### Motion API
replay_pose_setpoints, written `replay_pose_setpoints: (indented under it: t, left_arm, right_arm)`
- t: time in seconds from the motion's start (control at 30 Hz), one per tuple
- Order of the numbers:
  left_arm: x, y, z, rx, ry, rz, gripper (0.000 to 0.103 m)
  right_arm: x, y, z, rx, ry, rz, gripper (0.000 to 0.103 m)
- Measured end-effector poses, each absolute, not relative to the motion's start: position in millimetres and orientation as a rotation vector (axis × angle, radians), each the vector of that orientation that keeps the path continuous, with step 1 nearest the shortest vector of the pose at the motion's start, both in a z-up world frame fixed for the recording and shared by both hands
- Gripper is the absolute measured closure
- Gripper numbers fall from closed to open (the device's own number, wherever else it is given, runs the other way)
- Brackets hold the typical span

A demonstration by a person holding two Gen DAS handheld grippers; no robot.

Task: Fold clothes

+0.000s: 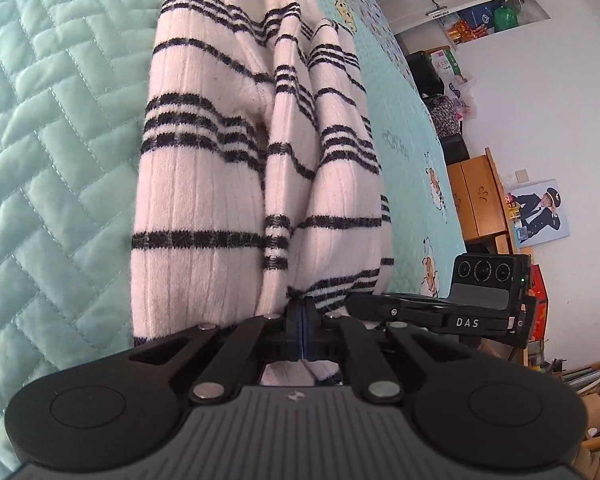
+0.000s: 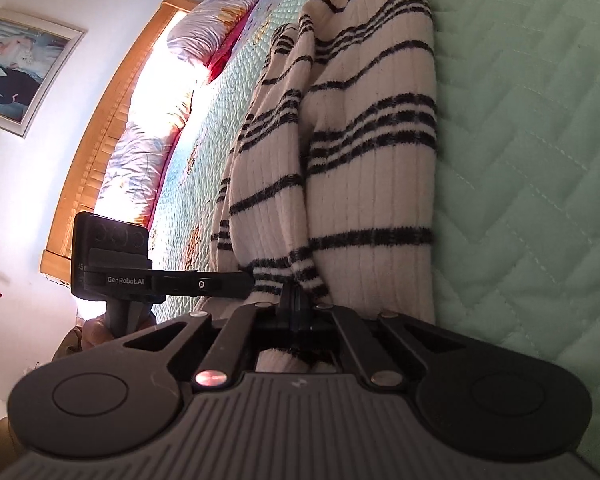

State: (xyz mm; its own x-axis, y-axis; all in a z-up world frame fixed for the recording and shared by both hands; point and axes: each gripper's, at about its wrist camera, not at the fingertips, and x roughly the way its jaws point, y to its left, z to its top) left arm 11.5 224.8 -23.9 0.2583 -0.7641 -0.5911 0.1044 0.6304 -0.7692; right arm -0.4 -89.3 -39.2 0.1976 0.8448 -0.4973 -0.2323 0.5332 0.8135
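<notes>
The pale mint-green quilted bedspread [image 1: 52, 128] covers the bed and serves as my folding surface; it fills the left of the left wrist view and the right of the right wrist view, so I judge that both grippers stand at the near edge of the bed, facing across it.

The cream ribbed-knit sweater with dark navy stripes [image 1: 204, 168] lies on the bedspread, running from the grippers toward the far side. It is already gathered lengthwise into two or three thick ridges, which suggests that the side folds are in and that its near end is pinched so it can be carried over the far part.

My left gripper [image 1: 302, 322] is closed on the near striped edge of the sweater, with cloth bunched on both sides of its blue-edged fingers. My right gripper [image 2: 298, 300] is likewise closed on the near edge, just beside the left one; each camera shows the other tool close by, so the two grips share one short stretch of hem and keep it level.

Hidden or unclear: the far end of the sweater runs out of both views, so I cannot tell collar from hem. The layers under the top ridges are covered. How much cloth sits between each pair of fingers is masked by the fingers themselves. A hand [image 2: 96, 330] on the left tool's handle shows only in part, in shadow.
</notes>
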Motion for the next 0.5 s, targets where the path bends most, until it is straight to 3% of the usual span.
replay_pose_setpoints:
  t: [0.2,0.23,0.3,0.33,0.4,0.43,0.47,0.5]
  left_arm:
    - [10,221,-4,-0.642,1.181,-0.619,0.100]
    - [8,222,4,-0.625,1.169,-0.629,0.099]
    - [4,224,10,-0.587,1.159,-0.661,0.084]
    - [2,225,12,-0.570,1.156,-0.674,0.082]
    - [3,232,-3,-0.591,1.176,-0.658,0.086]
    - [3,235,-10,-0.603,1.185,-0.650,0.093]
    - [4,239,-16,-0.634,1.184,-0.645,0.100]
    - [4,243,-22,-0.664,1.182,-0.640,0.100]
  right_arm:
    - [0,-85,-18,0.640,1.166,0.783,0.103]
    - [-1,-88,-14,0.643,1.162,0.783,0.099]
    - [-3,-93,-6,0.632,1.150,0.786,0.094]
    - [-3,-95,-8,0.629,1.152,0.784,0.093]
    - [-3,-99,-13,0.625,1.161,0.780,0.095]
    - [-2,-100,-20,0.632,1.164,0.780,0.103]
    - [-2,-101,-28,0.641,1.166,0.779,0.103]
    - [-1,-103,-35,0.670,1.162,0.788,0.103]
